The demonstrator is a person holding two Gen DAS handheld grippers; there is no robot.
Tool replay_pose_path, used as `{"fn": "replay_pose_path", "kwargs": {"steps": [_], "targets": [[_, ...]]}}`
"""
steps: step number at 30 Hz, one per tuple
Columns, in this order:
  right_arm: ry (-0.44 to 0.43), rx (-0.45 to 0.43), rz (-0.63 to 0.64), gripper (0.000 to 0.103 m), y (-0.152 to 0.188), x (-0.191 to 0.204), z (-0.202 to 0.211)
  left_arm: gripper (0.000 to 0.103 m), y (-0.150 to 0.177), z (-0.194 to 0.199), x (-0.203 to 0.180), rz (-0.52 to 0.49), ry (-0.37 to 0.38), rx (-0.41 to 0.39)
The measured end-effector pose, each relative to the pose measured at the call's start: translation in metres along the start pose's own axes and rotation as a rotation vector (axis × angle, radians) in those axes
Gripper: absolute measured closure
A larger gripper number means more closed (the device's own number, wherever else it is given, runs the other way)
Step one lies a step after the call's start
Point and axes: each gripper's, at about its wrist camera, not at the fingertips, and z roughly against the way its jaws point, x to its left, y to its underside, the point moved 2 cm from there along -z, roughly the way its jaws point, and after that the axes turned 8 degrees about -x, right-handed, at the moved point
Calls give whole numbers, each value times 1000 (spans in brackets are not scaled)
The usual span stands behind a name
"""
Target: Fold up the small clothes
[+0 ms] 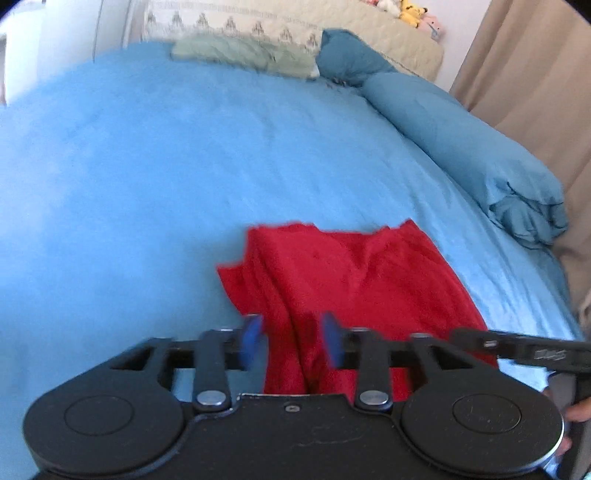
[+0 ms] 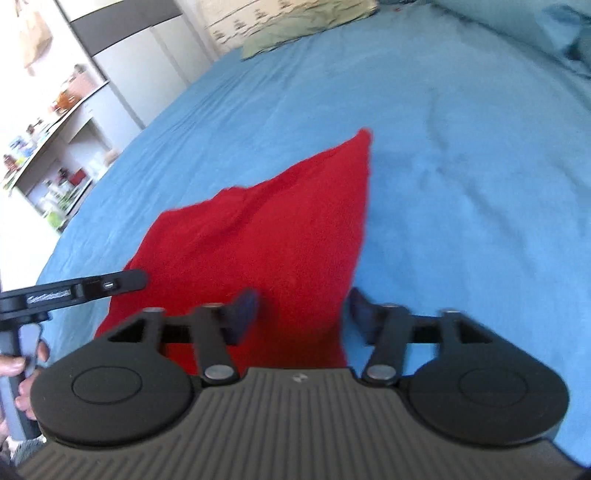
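Note:
A red cloth lies rumpled on the blue bed sheet, partly folded, with creases near its near edge. My left gripper is open just above the cloth's near edge, its blue fingertips apart with red fabric between them. In the right wrist view the same red cloth stretches away to a pointed corner. My right gripper is open over its near right edge. The other gripper's body shows at the left.
A rolled blue duvet lies along the bed's right side. A green pillow and a cream quilted headboard are at the far end. Beige curtains hang on the right. Shelves with clutter stand left of the bed.

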Motion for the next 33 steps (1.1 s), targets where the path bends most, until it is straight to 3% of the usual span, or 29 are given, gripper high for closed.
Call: {"fn": "replay_pose_path", "kwargs": {"steps": [1, 3, 7, 12, 14, 17, 21, 26, 29, 31, 33], "targets": [[0, -30, 10, 0, 0, -1, 12, 26, -2, 11, -2, -28, -24, -30], [4, -57, 32, 0, 4, 0, 31, 16, 0, 31, -3, -55, -48, -64], [54, -24, 102, 0, 30, 0, 51, 16, 22, 51, -5, -81, -67, -61], [152, 17, 207, 0, 62, -1, 46, 19, 63, 39, -2, -117, -132, 17], [182, 36, 209, 0, 68, -7, 37, 19, 77, 31, 4, -113, -180, 38], [175, 40, 164, 0, 74, -17, 32, 17, 87, 26, 12, -88, -187, 37], [175, 13, 181, 0, 71, -8, 47, 20, 76, 37, 4, -92, -200, 13], [130, -74, 184, 0, 49, 21, 104, 19, 42, 92, -23, -132, -195, -89], [125, -108, 190, 0, 33, 45, 147, 11, 24, 138, -44, -150, -200, -152], [136, -119, 198, 0, 25, 64, 177, 0, 16, 170, -56, -156, -216, -182], [154, -127, 213, 0, 19, 82, 203, 0, 14, 196, -67, -149, -230, -202]]}}
